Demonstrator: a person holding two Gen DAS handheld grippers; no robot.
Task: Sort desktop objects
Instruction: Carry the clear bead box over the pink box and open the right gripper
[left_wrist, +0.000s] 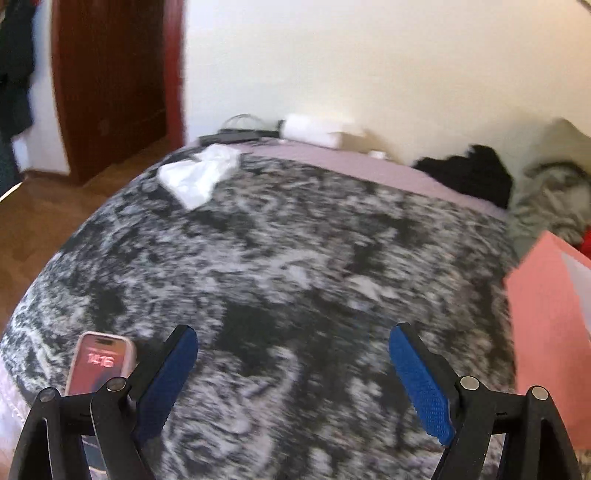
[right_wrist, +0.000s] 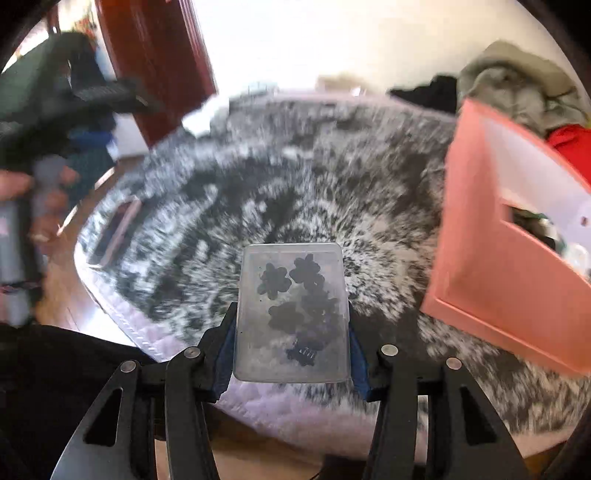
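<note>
Clear plastic case (right_wrist: 291, 314), printed with dark flowers, sits clamped by its two long edges in the right gripper (right_wrist: 291, 332), held above the near edge of the grey patterned blanket (right_wrist: 332, 177). The likely destination is the pink box (right_wrist: 491, 266) standing tilted at the right, its opening facing up and left with small items already inside. To do this well, I would keep the case level, carry it over the box's near wall rather than into it, and release only once it is past the rim, since the grip on smooth plastic looks easy to lose.

On the other side, the left gripper (left_wrist: 293, 369) hangs with its jaws spread wide and nothing between them. A phone (left_wrist: 99, 365) lies just beside its left finger, screen lit. Farther off are a white tissue (left_wrist: 199, 173), a black garment (left_wrist: 469, 173) and grey clothes (left_wrist: 554, 199). Nothing lies between case and box.
</note>
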